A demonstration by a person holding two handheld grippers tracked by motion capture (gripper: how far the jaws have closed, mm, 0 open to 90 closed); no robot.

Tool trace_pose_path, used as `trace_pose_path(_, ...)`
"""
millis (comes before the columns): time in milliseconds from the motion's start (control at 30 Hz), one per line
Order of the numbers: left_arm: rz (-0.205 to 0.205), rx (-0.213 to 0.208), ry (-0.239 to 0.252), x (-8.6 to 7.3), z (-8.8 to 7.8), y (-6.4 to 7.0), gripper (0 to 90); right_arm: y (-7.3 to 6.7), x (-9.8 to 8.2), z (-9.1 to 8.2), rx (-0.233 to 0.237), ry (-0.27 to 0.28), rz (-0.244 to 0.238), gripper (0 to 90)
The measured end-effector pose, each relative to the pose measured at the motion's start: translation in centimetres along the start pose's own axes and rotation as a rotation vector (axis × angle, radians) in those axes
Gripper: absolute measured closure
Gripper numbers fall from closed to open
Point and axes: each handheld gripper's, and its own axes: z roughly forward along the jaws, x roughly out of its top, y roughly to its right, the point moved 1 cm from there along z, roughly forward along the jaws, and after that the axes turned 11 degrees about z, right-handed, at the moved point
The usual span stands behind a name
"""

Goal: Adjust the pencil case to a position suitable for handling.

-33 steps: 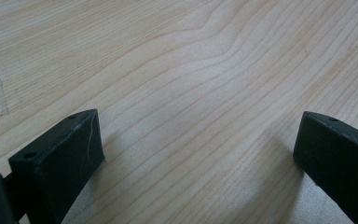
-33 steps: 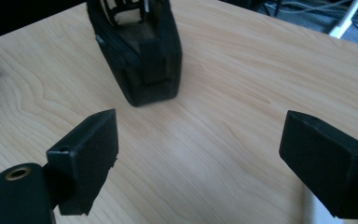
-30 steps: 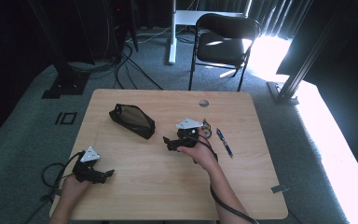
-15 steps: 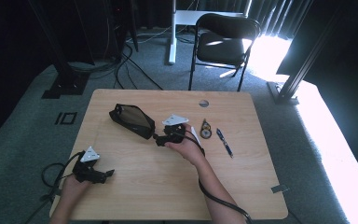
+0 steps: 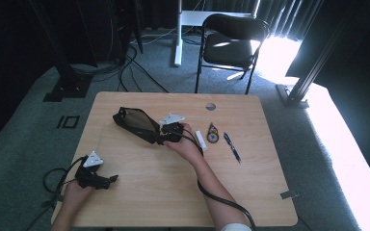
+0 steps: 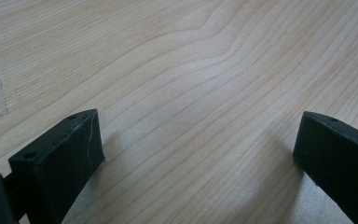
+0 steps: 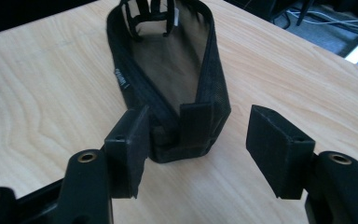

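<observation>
— Where is the black mesh pouch (image 7: 168,74)?
— Far on the table (image 5: 250,192), its near end between my right gripper's (image 7: 200,149) open jaws.
— And your left gripper (image 6: 196,158)?
— Open too, near the table's left corner.

left claw (image 5: 110,179) spread wide, right claw (image 7: 198,140) parted

This looks like a lab or studio room set up for recording. A light wooden tabletop (image 5: 173,192) stands on grey carpet (image 5: 24,144), ringed by dark curtains (image 5: 29,38). Black cables (image 5: 135,67) trail across the floor near a black stand base (image 5: 67,89). A black folding chair (image 5: 229,45) sits beyond the tabletop beside a white desk leg (image 5: 177,33). An aluminium frame post (image 5: 313,62) rises at the right, where bright sunlight falls on the carpet.
</observation>
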Motion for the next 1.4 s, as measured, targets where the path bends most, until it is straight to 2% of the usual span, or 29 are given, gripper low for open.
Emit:
trace_pose_path(100, 0.000, 0.000, 0.000, 0.0, 0.0, 0.0, 1.6, 0.2, 0.3, 0.5, -0.006, -0.006, 0.011, 49.7)
trace_pose_path(233, -0.001, 0.000, 0.001, 0.0, 0.0, 0.0, 1.6, 0.2, 0.2, 1.2, 0.016, -0.044, 0.000, 52.9)
trace_pose_path(300, 0.000, 0.000, 0.000, 0.0, 0.0, 0.0, 1.6, 0.3, 0.2, 1.6, 0.021, -0.045, 0.005, 54.6)
trace_pose_path(367, 0.000, 0.000, 0.000, 0.0, 0.0, 0.0, 1.6, 0.3, 0.3, 1.9, 0.017, -0.048, 0.007, 60.3)
trace_pose_path(400, 0.000, 0.000, 0.000, 0.0, 0.0, 0.0, 1.6, 0.3, 0.3, 2.0, 0.010, -0.050, 0.001, 67.1)
trace_pose_path(467, 0.000, 0.000, 0.000, 0.0, 0.0, 0.0, 1.6, 0.2, 0.3, 2.0, 0.011, -0.063, 0.006, 72.0)
trace_pose_path(600, 0.000, 0.000, 0.000, 0.0, 0.0, 0.0, 1.6, 0.1, 0.2, 1.8, 0.015, -0.070, 0.014, 72.4)
trace_pose_path(700, 0.000, 0.000, 0.000, 0.0, 0.0, 0.0, 1.6, 0.1, -0.1, 1.1, 0.031, -0.089, 0.029, 72.6)
trace_pose_path(1133, 0.000, 0.000, 0.000, 0.0, 0.0, 0.0, 1.6, 0.7, -2.5, -2.9, 0.031, -0.096, 0.068, 72.8)
trace_pose_path(1167, 0.000, 0.000, 0.000, 0.0, 0.0, 0.0, 1.6, 0.8, -3.2, -3.8, 0.030, -0.094, 0.072, 72.9)
trace_pose_path(1400, 0.000, 0.000, 0.000, 0.0, 0.0, 0.0, 1.6, 1.4, -5.4, -6.8, 0.000, -0.088, 0.097, 72.8)
